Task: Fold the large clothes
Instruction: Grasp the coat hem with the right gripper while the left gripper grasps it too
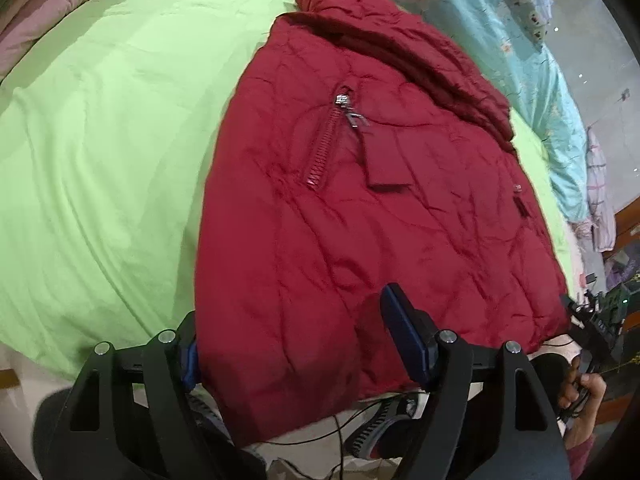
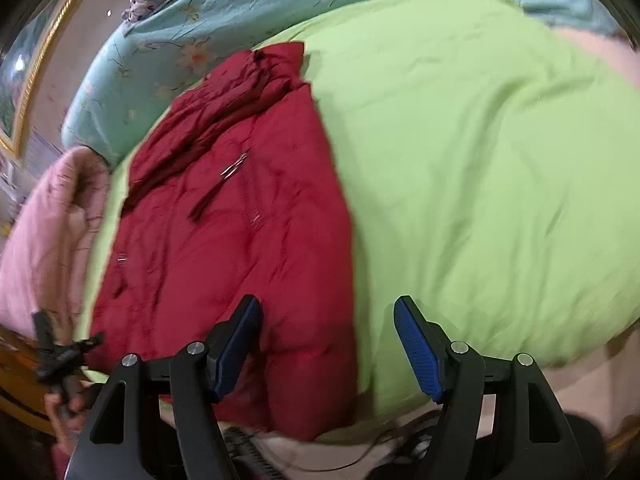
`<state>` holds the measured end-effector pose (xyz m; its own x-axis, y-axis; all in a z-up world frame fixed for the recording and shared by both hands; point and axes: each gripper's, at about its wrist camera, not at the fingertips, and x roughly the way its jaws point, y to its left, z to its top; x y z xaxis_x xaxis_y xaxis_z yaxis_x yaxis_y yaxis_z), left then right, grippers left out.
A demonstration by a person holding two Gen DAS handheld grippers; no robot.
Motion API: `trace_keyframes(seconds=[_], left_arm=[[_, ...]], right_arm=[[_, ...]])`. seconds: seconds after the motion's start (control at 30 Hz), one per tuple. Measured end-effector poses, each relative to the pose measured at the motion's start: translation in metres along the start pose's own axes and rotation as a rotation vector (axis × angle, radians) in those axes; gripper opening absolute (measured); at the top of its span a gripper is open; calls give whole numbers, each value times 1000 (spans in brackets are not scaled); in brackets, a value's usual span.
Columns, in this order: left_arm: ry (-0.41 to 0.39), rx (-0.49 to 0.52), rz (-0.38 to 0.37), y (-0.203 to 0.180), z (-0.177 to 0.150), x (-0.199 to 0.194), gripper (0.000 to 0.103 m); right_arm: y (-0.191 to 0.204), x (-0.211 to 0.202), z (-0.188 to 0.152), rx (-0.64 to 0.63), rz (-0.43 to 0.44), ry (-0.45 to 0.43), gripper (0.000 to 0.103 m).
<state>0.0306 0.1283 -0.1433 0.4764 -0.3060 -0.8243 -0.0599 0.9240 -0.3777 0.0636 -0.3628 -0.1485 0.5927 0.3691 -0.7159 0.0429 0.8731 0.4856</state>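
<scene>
I am in a bedroom at home. Most of what I see is a bed covered by a light green quilt (image 1: 100, 128), soft and creased. Along the upper right of my left view runs a turquoise floral bedcover (image 1: 532, 60), and above it lies a white cartoon-print cloth (image 1: 524, 4); whether that is a pillow or a toy I cannot tell. A pink quilted blanket (image 2: 44, 232) is bunched at the left edge of my right view, and a gilt frame (image 2: 36, 80) hangs on the wall in the upper left. Clothes hang at the far right of my left view.
</scene>
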Motion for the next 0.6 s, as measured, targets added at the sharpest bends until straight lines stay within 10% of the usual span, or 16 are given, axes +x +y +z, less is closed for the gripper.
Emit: trace_keyframes(seconds=[0.2, 0.3, 0.6], left_arm=[[-40, 57, -22, -9, -10, -6, 64], [-60, 79, 13, -10, -7, -13, 26], [-27, 39, -1, -8, -12, -12, 44]], right_arm=[[13, 12, -18, -29, 62, 17, 67], [13, 8, -19, -8, 105, 8, 30], [28, -11, -9, -27, 184, -66, 27]])
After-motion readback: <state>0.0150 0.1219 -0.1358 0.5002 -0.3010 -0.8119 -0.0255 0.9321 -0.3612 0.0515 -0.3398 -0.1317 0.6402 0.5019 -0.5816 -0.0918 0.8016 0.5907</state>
